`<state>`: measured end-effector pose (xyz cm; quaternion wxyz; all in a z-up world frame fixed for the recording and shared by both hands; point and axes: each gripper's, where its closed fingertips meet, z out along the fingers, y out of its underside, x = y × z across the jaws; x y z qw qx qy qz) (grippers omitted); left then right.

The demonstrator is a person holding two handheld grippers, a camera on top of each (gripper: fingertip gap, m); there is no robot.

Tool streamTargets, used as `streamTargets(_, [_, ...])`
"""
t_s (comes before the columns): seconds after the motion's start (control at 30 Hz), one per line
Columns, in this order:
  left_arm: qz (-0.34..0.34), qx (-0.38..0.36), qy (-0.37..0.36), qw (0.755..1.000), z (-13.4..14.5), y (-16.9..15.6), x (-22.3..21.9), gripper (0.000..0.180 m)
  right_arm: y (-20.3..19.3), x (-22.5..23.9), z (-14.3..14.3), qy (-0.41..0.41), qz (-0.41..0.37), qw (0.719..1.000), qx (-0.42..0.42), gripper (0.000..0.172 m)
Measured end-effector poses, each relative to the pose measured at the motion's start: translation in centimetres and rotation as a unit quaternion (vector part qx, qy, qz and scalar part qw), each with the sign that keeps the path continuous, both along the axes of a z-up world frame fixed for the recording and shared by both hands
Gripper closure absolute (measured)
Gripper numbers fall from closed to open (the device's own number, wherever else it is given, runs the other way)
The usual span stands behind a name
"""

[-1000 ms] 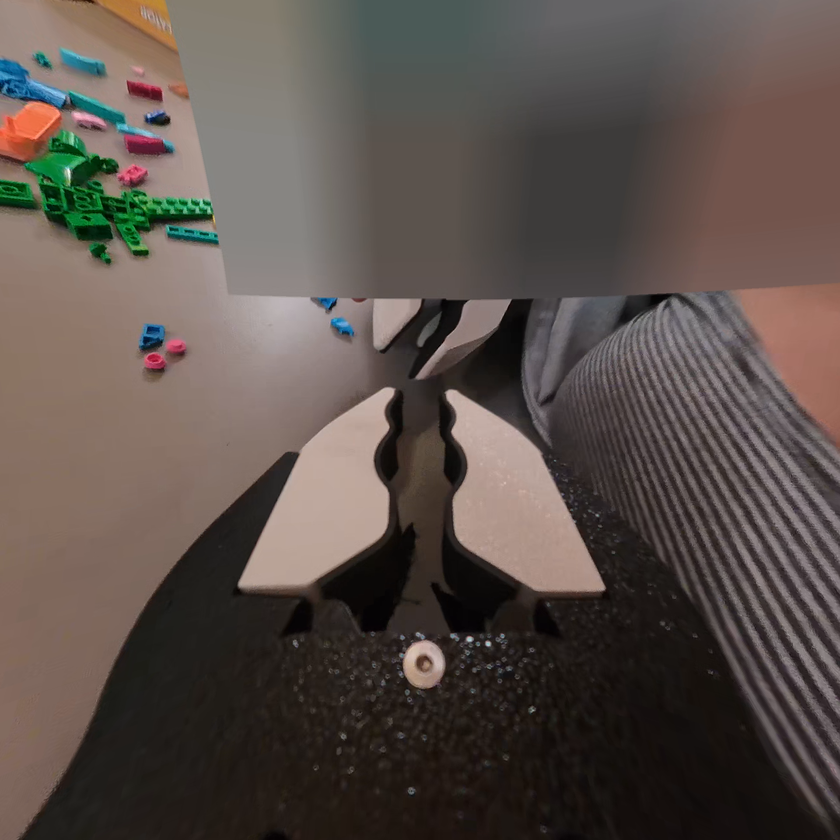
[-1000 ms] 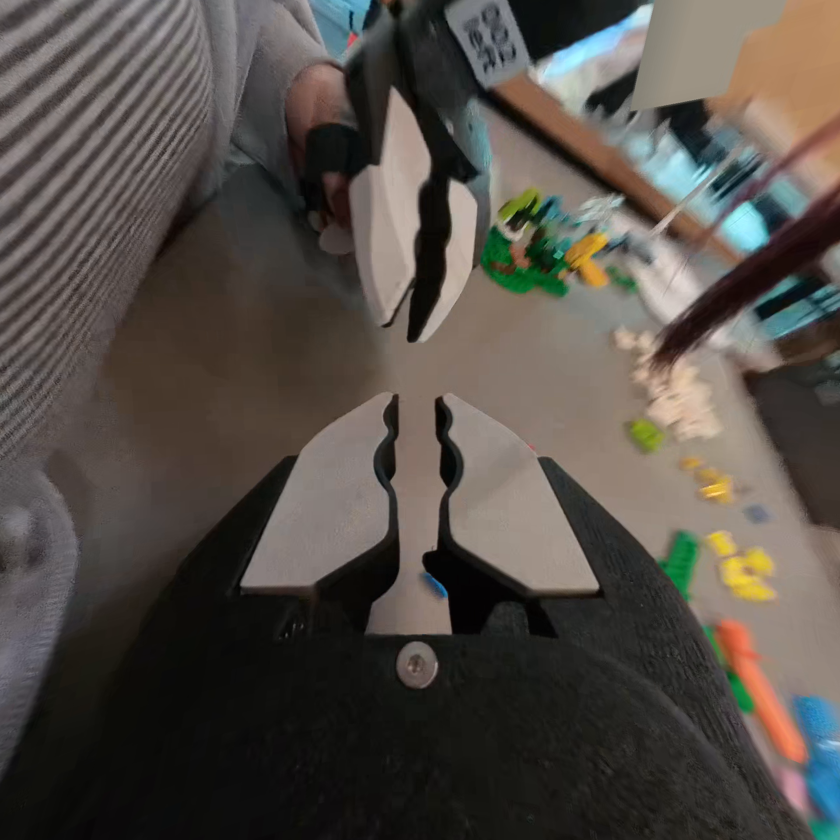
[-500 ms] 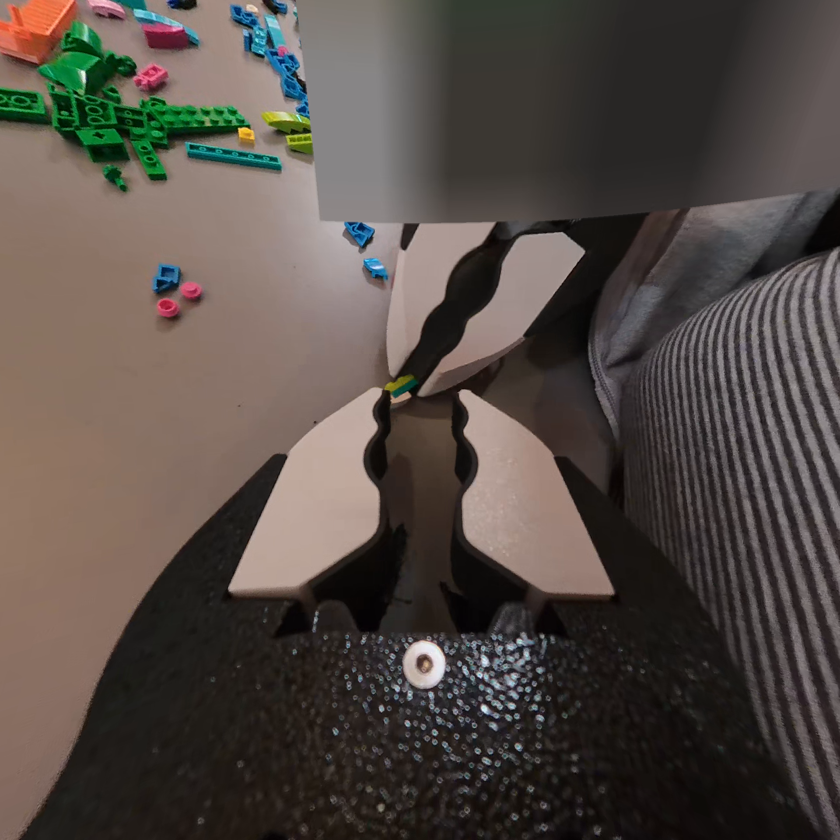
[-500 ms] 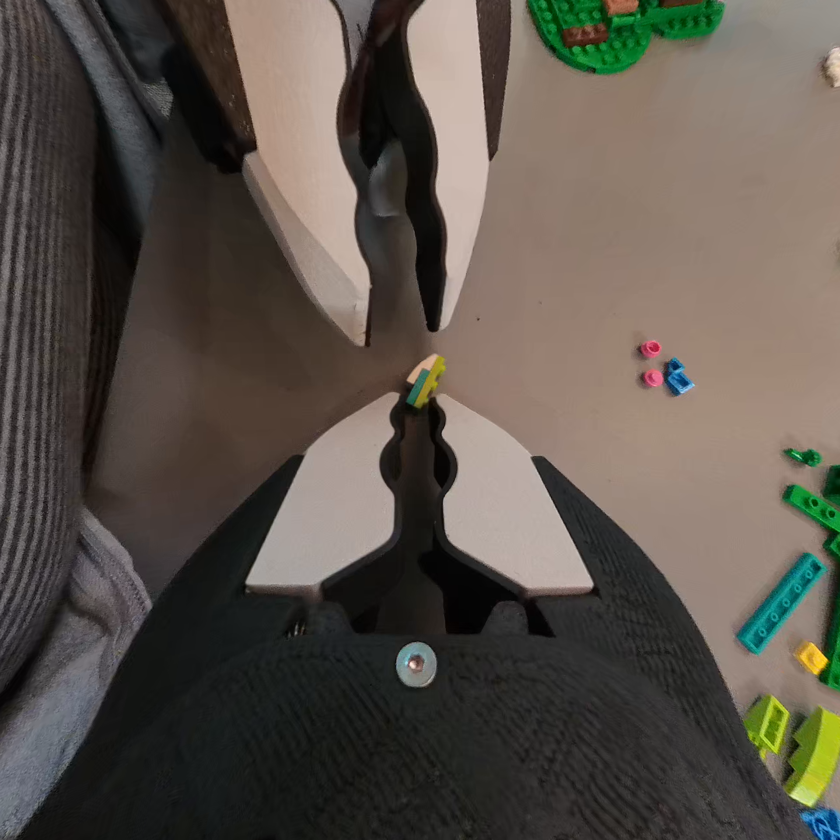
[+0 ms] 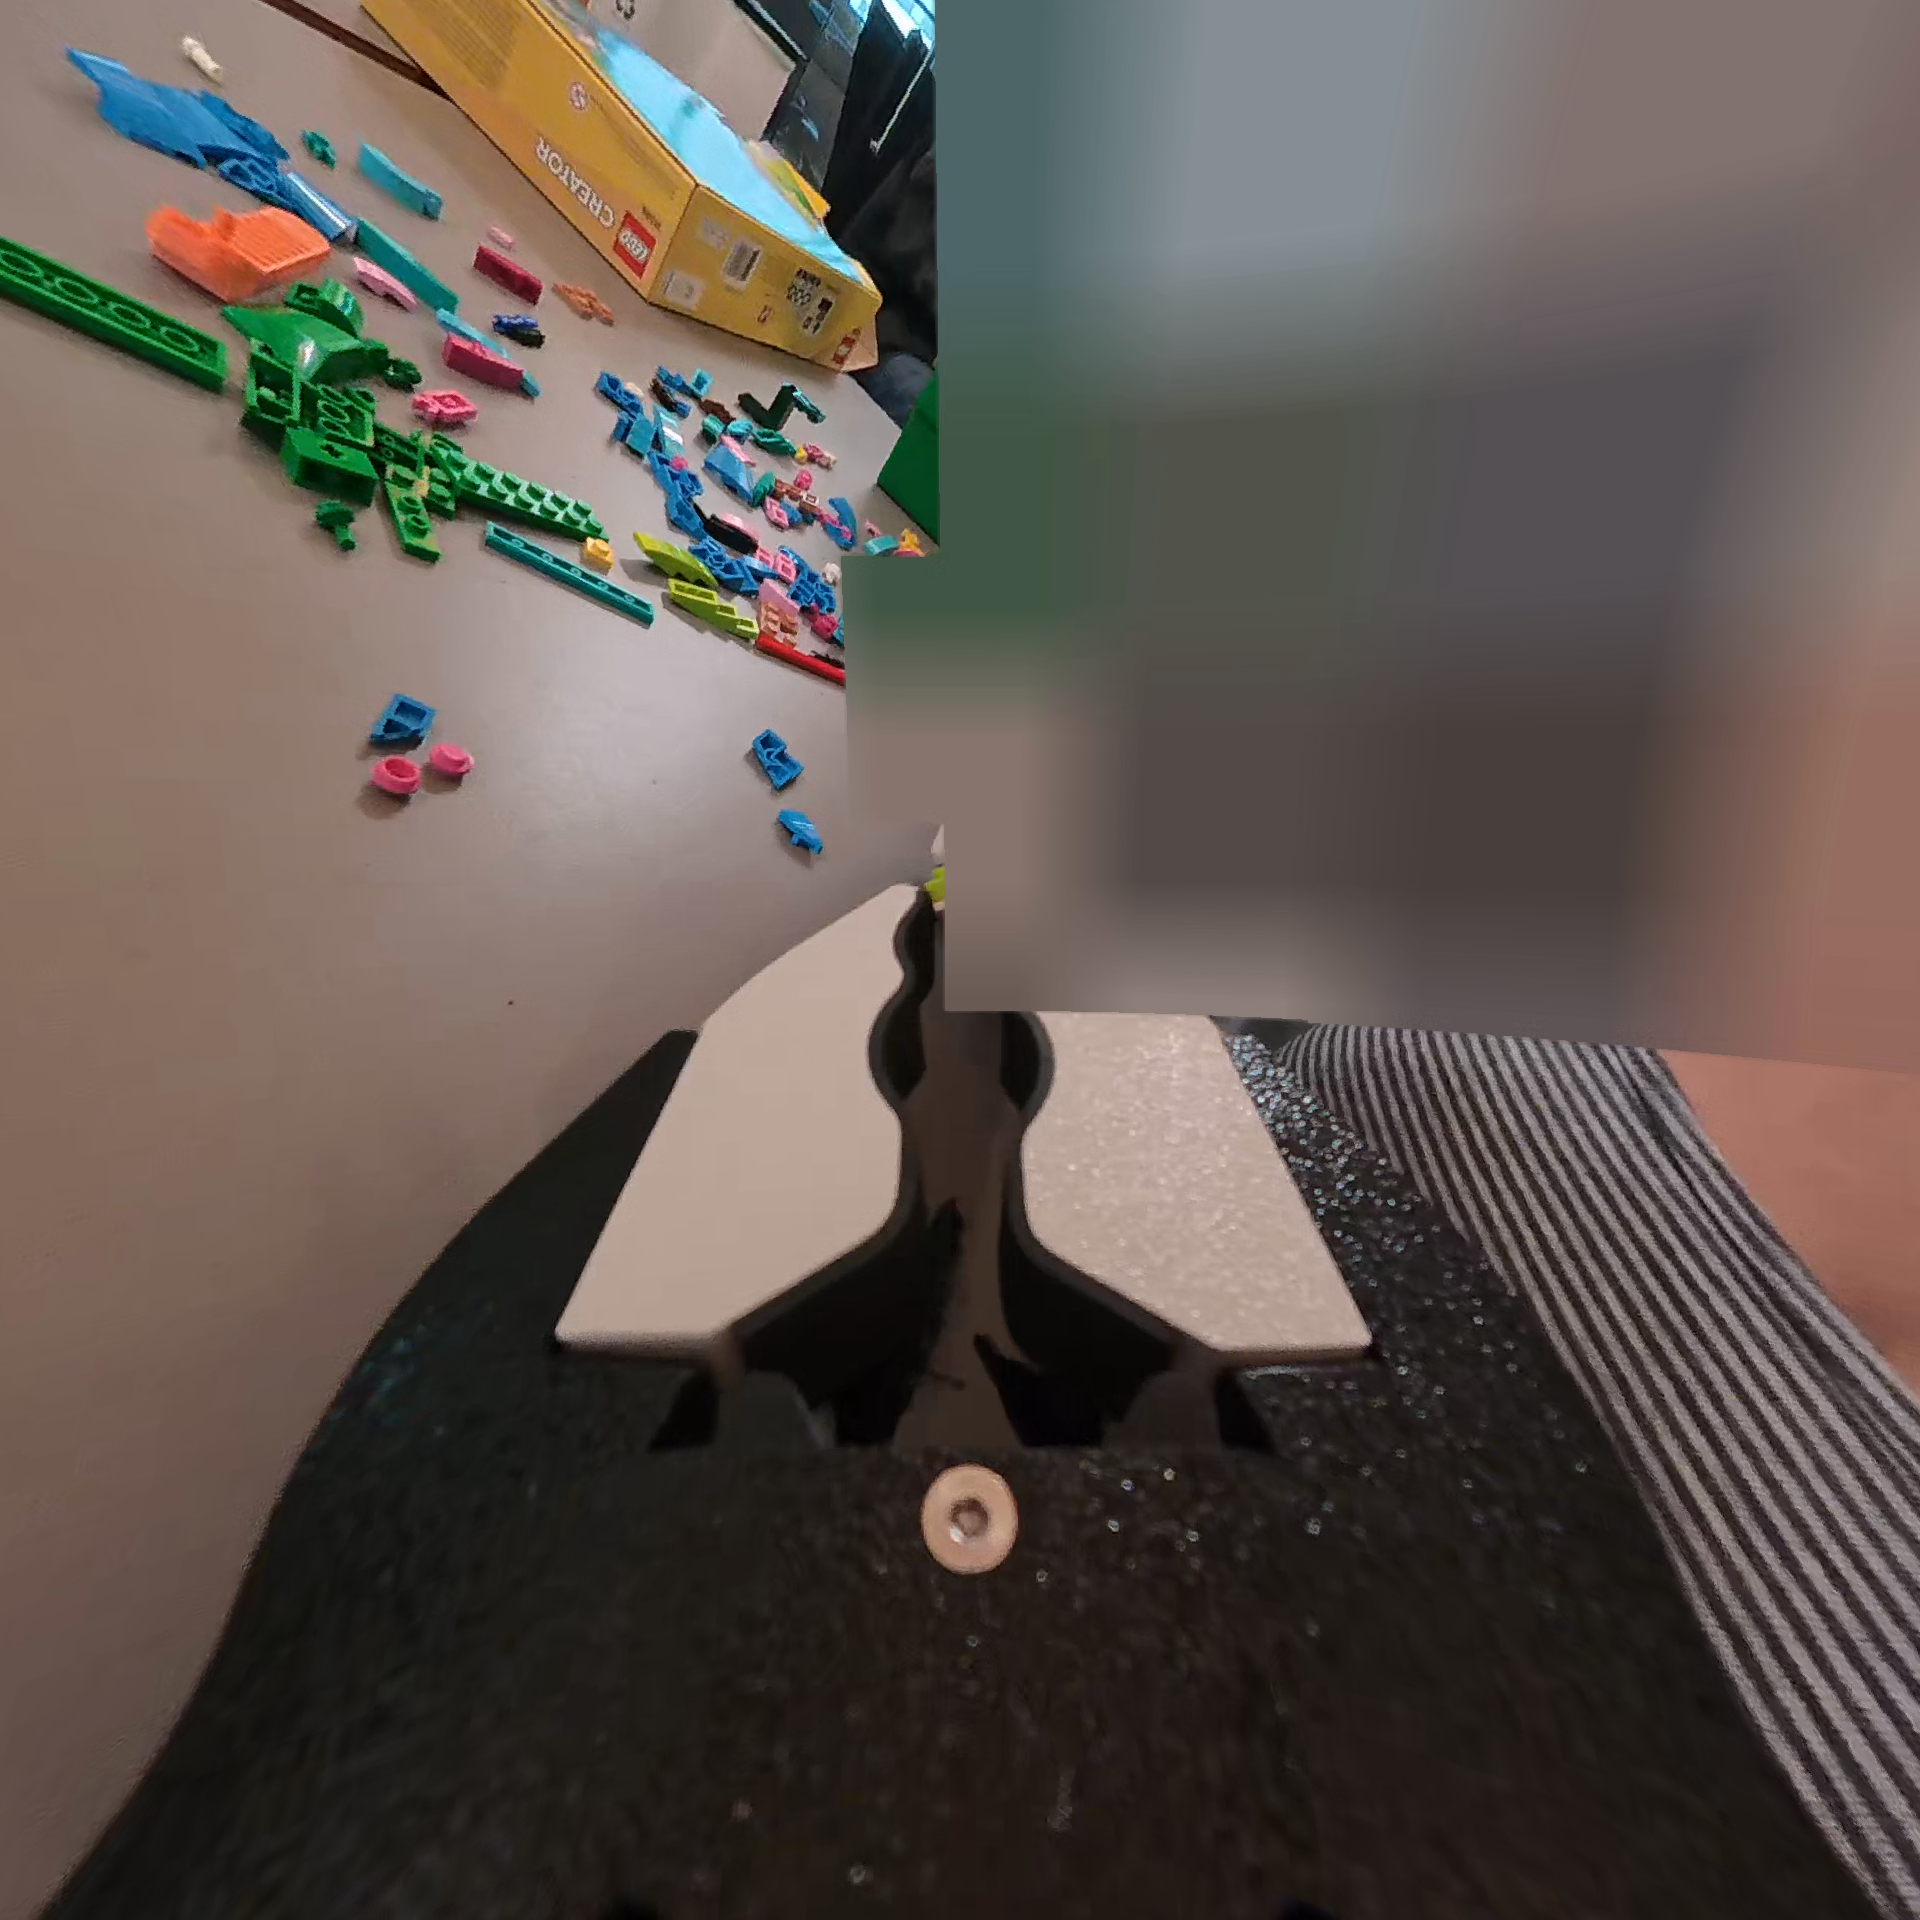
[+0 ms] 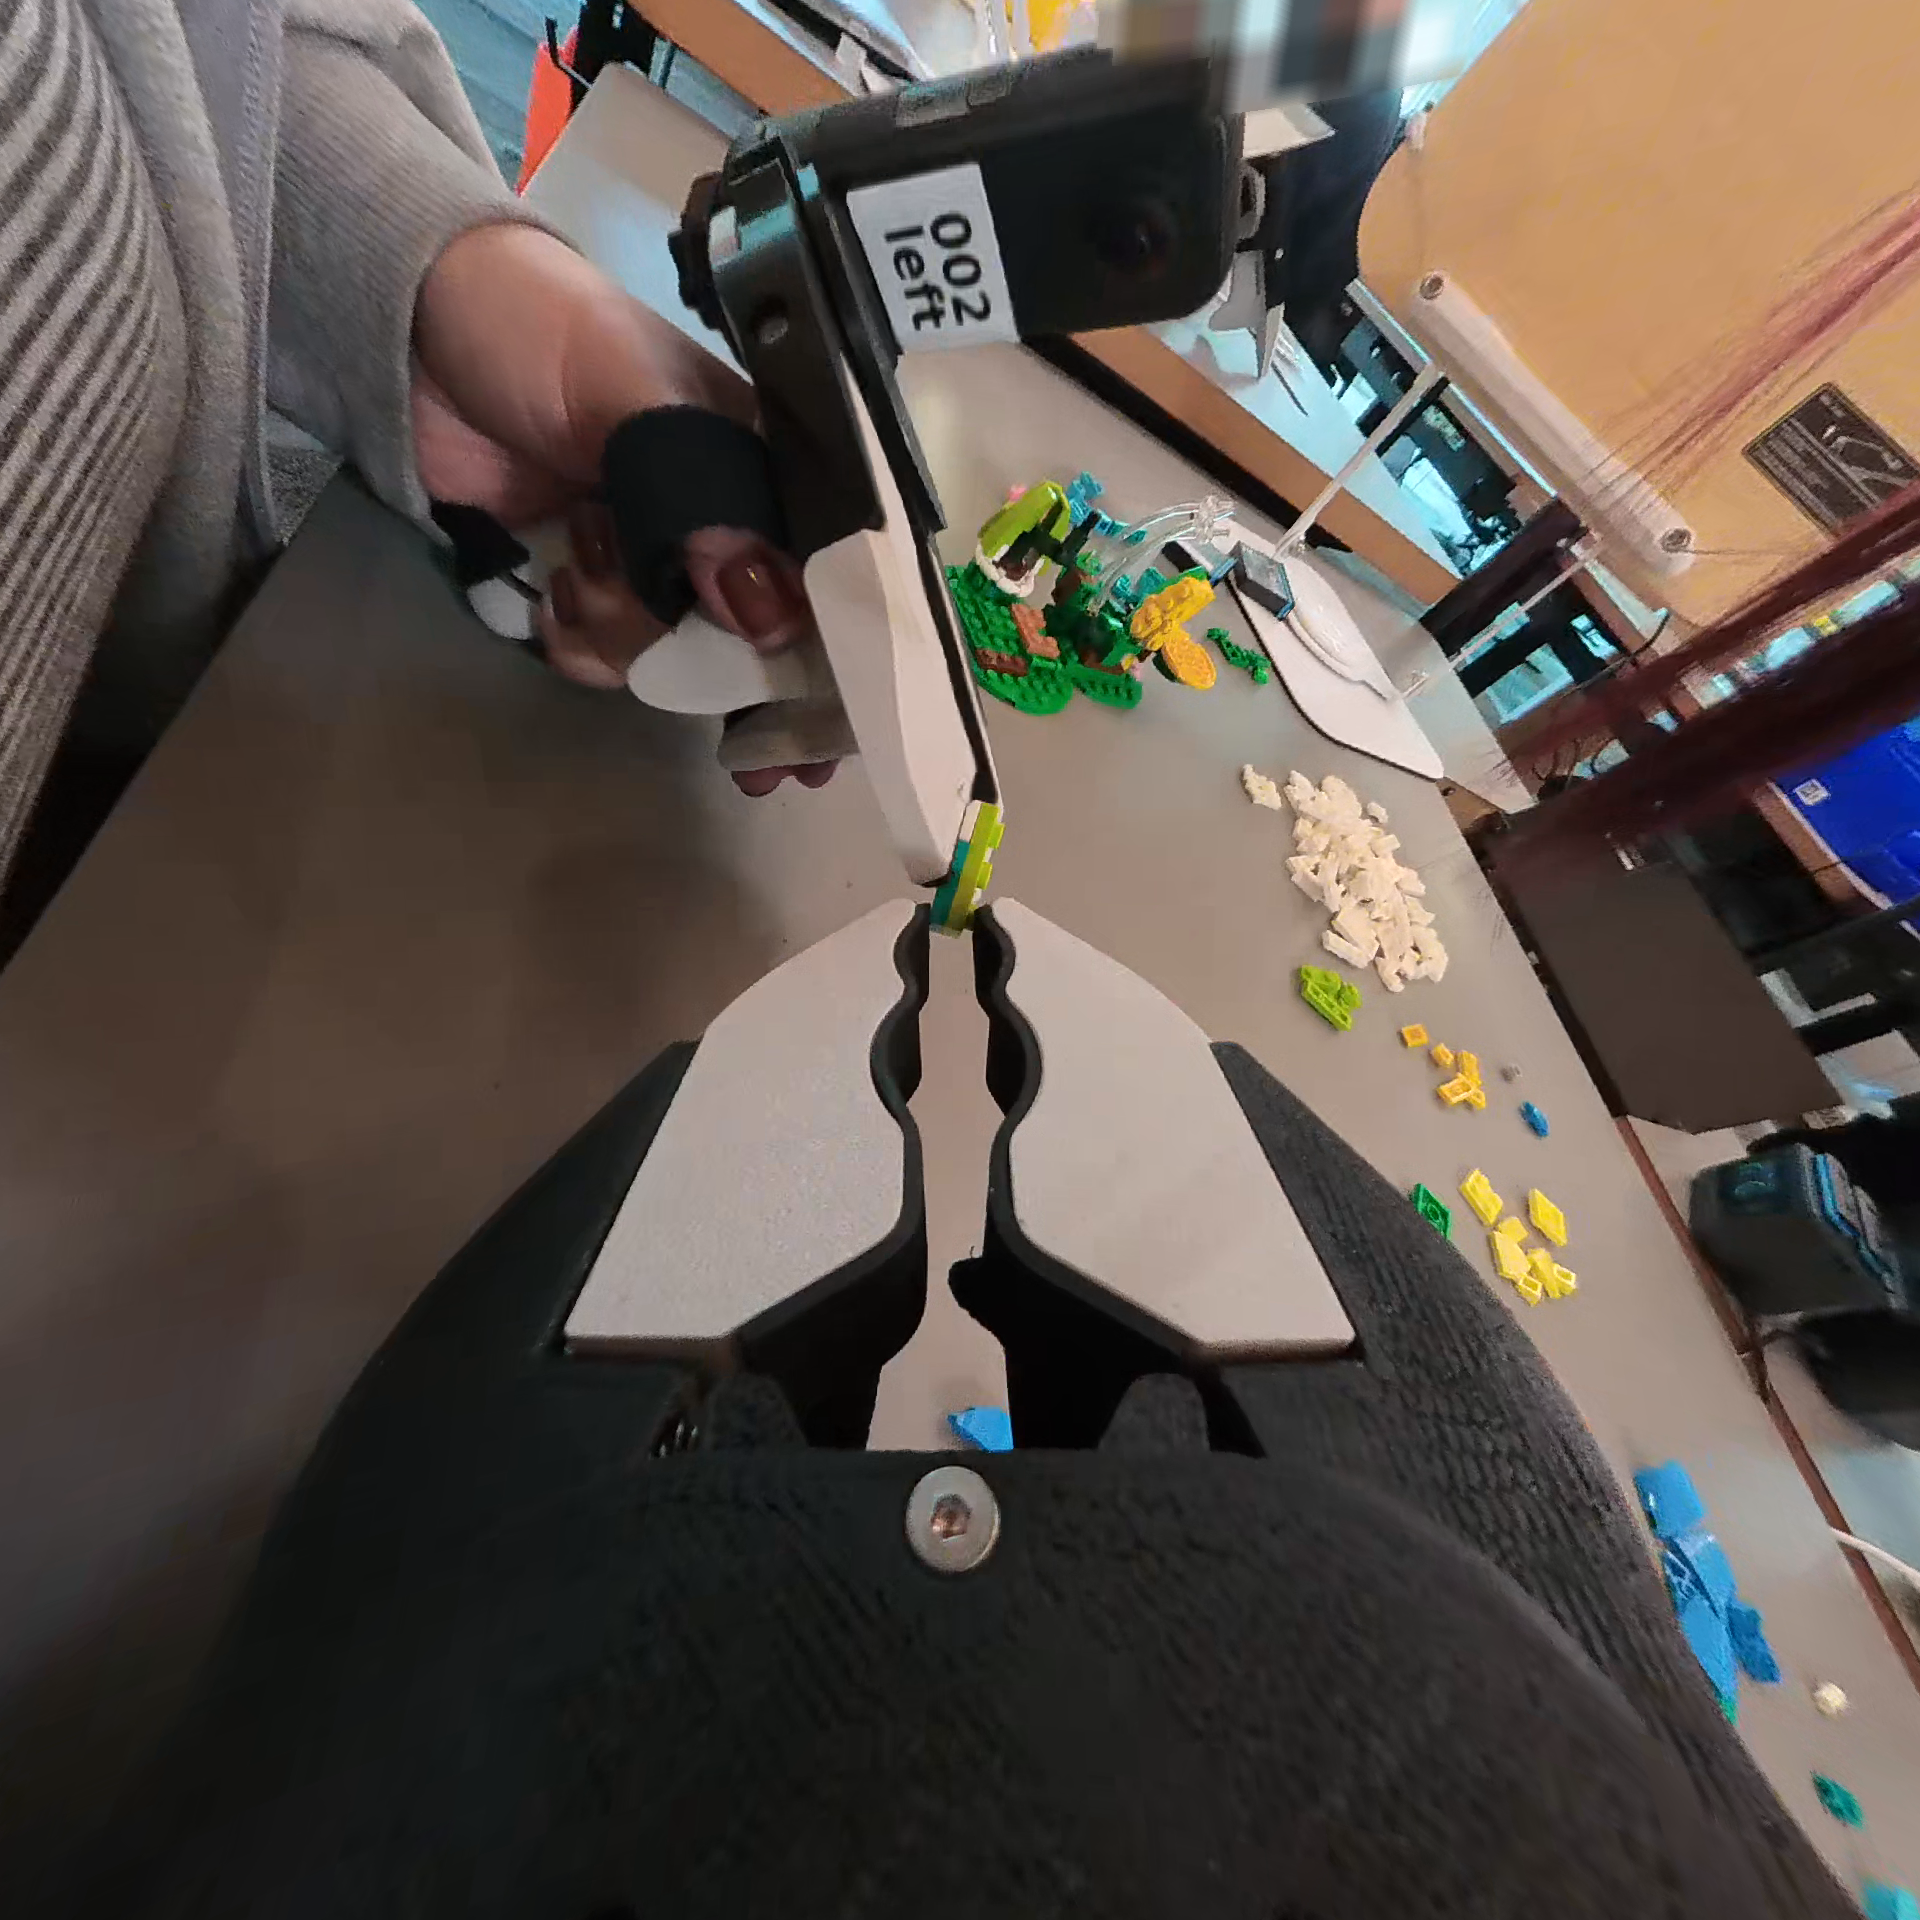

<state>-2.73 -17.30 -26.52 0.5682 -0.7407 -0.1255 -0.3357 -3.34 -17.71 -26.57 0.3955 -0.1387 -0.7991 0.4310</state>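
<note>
Where the two grippers meet above the table [image 6: 312,987], a small stack of lime, teal and white bricks [image 6: 968,862] is pinched by both: the right gripper [image 6: 948,914] at its lower end, the left gripper [image 6: 971,831] apparently higher (its tips partly hidden). Loose bricks [image 6: 1361,894] lie well apart.

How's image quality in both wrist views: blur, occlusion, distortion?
Left wrist view: a large blurred patch covers the upper right and hides the left gripper tips; loose bricks on the table are sharp. Right wrist view: wide-angle bending, tilted horizon, soft background; the small brick stack at the right gripper is sharp.
</note>
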Motion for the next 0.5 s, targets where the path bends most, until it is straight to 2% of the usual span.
streamTargets(0.27, [0.002,-0.008,0.011,1.000,-0.4,0.3,0.3,0.171,0.1,-0.5,-0.7,-0.008,-0.029,0.999,0.016,0.158])
streamTargets(0.33, [0.003,-0.008,0.012,1.000,-0.4,0.3,0.2,0.171,0.1,-0.5,-0.9,-0.006,-0.030,0.999,0.021,0.163])
streamTargets(0.5, [-0.026,-0.032,0.102,0.994,-0.9,-0.2,0.7,0.172,-0.1,-0.2,-1.1,0.037,-0.022,0.995,0.087,0.164])
